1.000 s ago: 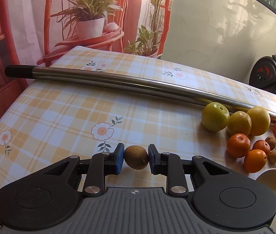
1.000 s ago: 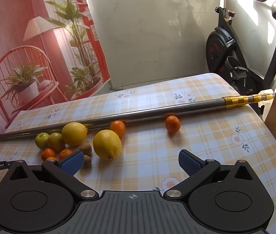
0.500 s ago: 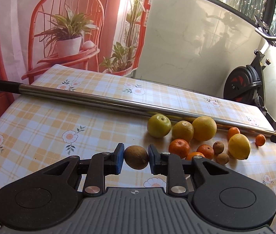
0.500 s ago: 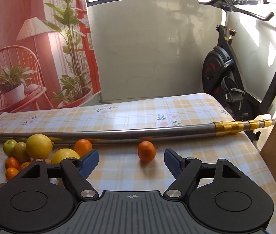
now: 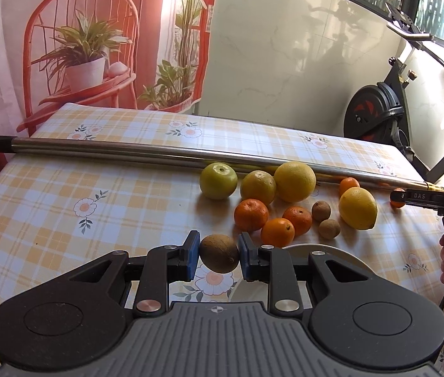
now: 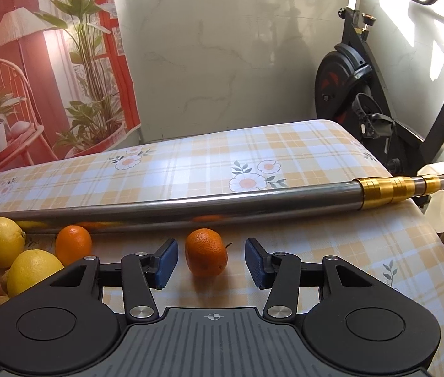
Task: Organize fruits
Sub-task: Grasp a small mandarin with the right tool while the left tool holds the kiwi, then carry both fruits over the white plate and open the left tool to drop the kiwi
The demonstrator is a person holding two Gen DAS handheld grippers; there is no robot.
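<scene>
My left gripper is shut on a brown kiwi and holds it above the table, next to the rim of a white plate. Beyond it lie a green apple, oranges, tangerines, a lemon and two small brown fruits. My right gripper is open, its jaws on either side of a lone tangerine on the table, not touching it. The right gripper also shows at the right edge of the left wrist view.
A long steel pole with a gold end lies across the table behind the fruit. A lemon and a tangerine lie left of my right gripper. An exercise bike stands beyond the table's right edge.
My left gripper has carried the kiwi to the right, towards the fruit pile and plate. My right gripper has moved forward until its open jaws flank the lone tangerine.
</scene>
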